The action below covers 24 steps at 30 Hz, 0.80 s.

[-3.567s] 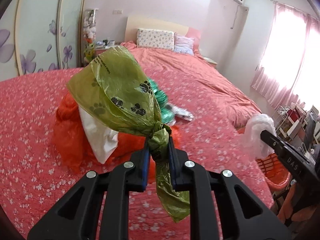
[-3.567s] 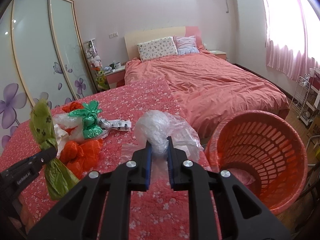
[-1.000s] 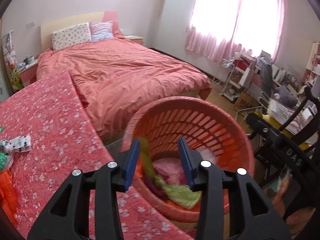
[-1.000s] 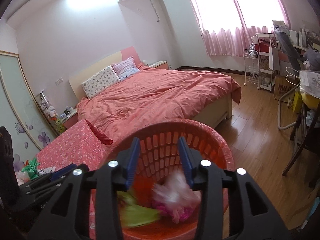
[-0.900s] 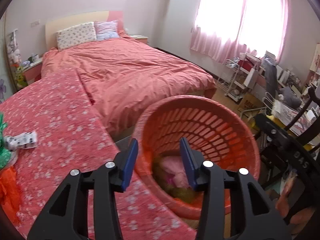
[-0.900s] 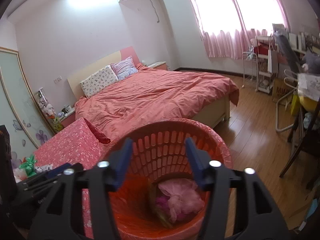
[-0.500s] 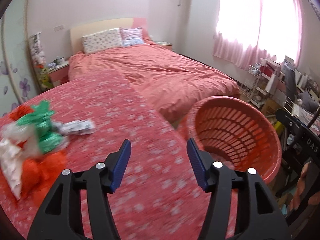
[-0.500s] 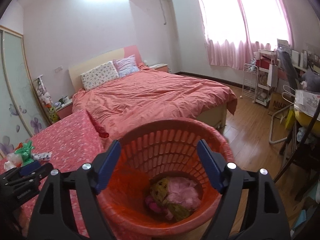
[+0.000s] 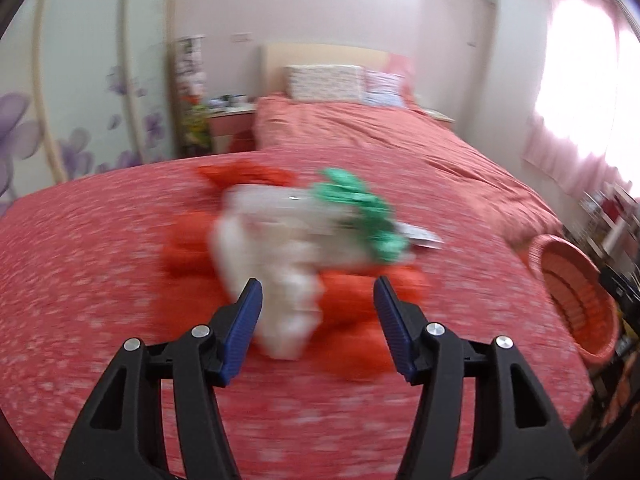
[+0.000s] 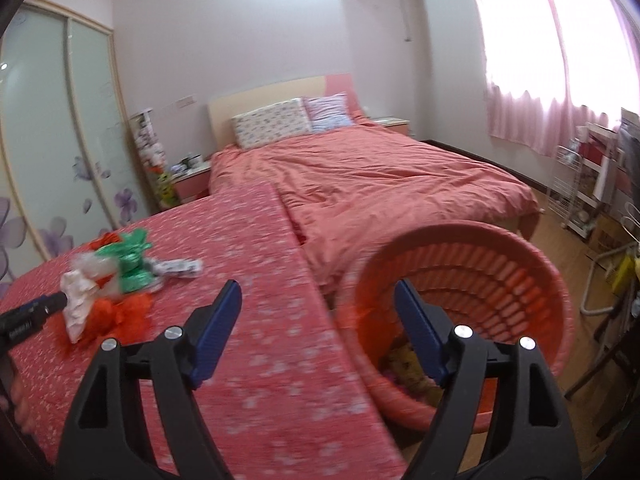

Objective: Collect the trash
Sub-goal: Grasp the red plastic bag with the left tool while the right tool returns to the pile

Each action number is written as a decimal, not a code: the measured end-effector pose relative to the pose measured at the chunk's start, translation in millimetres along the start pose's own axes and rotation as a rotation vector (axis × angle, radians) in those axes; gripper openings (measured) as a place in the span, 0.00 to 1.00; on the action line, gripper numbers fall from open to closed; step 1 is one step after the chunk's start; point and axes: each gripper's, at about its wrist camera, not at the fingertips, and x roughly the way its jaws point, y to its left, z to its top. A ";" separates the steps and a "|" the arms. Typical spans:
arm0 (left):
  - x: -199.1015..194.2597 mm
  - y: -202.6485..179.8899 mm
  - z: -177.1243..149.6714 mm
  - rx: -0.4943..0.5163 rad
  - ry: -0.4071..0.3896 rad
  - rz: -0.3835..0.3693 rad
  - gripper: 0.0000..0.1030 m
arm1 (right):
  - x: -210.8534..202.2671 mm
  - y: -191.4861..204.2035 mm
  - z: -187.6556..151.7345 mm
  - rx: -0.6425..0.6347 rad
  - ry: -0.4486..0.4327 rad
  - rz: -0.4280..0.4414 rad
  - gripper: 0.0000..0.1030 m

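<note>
Left wrist view, motion-blurred: left gripper (image 9: 318, 300), black with blue ribbed pads, jaws apart and empty, having opened within the past second, aimed down at a heap of trash on a red floral-print tabletop (image 9: 80, 264). Heap composed of a crumpled white plastic bag (image 9: 276, 264) nearest the pads, orange-red plastic bags (image 9: 352, 300) beneath and behind it, a knotted green foil bag (image 9: 360, 208) at the far right of the heap, and a small printed wrapper (image 9: 420, 238) just beside the green one. Pads short of the white bag; contact not discernible through the blur. Orange slotted plastic basket (image 9: 576, 292) at the right edge, beyond the table.

Right wrist view: right gripper (image 10: 318, 316), same build, jaws spread wide with nothing between them, likewise just opened, straddling the table edge and the basket rim. Basket on the wooden floor beside the table, holding green and pink trash (image 10: 404, 364) at its bottom. Same heap at far left, the left gripper's tip beside the white bag. Bed with salmon duvet (image 10: 380, 176) behind.
</note>
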 end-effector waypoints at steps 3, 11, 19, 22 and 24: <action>5.7 38.6 0.9 -0.047 -0.002 0.051 0.56 | 0.9 22.0 -3.7 -0.020 0.010 0.027 0.75; 43.7 95.2 -1.4 -0.180 0.087 0.034 0.56 | 6.2 68.7 -10.8 -0.097 0.042 0.059 0.75; 74.6 87.8 -2.1 -0.177 0.151 -0.032 0.47 | 11.5 101.8 -15.0 -0.159 0.066 0.071 0.75; 76.9 91.9 -4.4 -0.194 0.169 -0.049 0.20 | 10.7 113.9 -16.3 -0.174 0.070 0.087 0.75; 69.3 96.1 -3.8 -0.193 0.147 -0.043 0.15 | 9.6 124.9 -16.3 -0.188 0.072 0.107 0.75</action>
